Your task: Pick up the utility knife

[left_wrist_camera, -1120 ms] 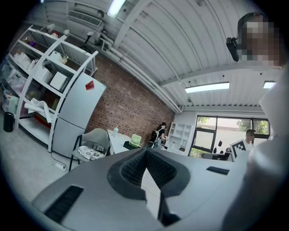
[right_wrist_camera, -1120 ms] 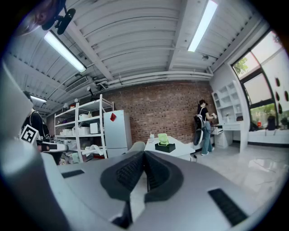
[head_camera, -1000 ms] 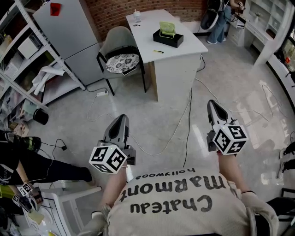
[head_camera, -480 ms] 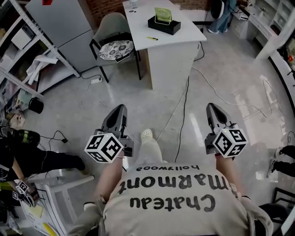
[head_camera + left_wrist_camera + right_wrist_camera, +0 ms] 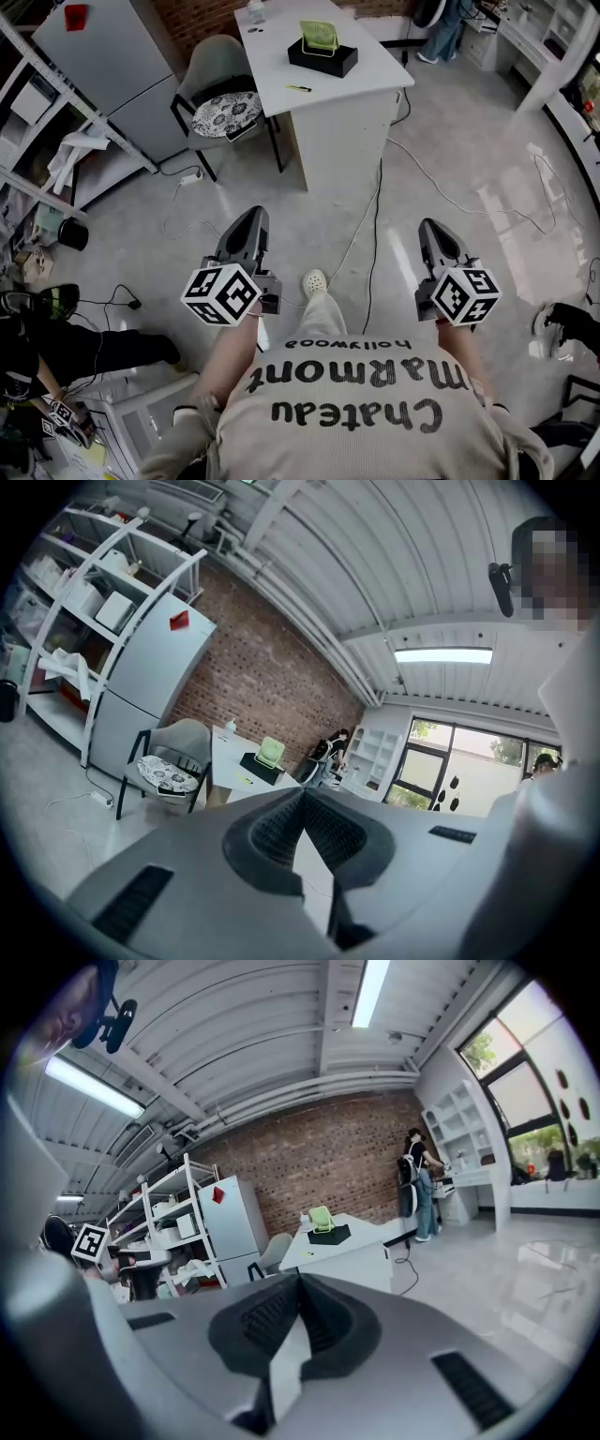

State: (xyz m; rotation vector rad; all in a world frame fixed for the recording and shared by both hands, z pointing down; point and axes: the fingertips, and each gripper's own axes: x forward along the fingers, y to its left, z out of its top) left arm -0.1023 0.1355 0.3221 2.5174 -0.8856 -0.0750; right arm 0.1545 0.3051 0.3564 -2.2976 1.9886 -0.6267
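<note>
The left tongs are fully closed, pads meeting at the tip with nothing between them. The right tongs are closed the same way, also empty. Both are held level in front of the person's chest, pointing away over the floor, side by side and well apart, touching nothing. The person's shoe shows between them, down on the floor.

Far ahead stands a white counter. On it sits a black box with a pale green thing on top, and a small bottle stands at its far left corner. A chair with a patterned cushion stands against the counter's left side, and a grey fridge and an open rack lie further left. A cable trails across the floor from the counter's near side toward the person. Another person stands at the far right.

The knife shows only as a slim yellow streak, too small to make out in detail. It lies flat on the counter, near the box on its near left side. It is well apart from both pairs of tongs, far ahead and between their lines, with open floor and the counter's near wall in between.
</note>
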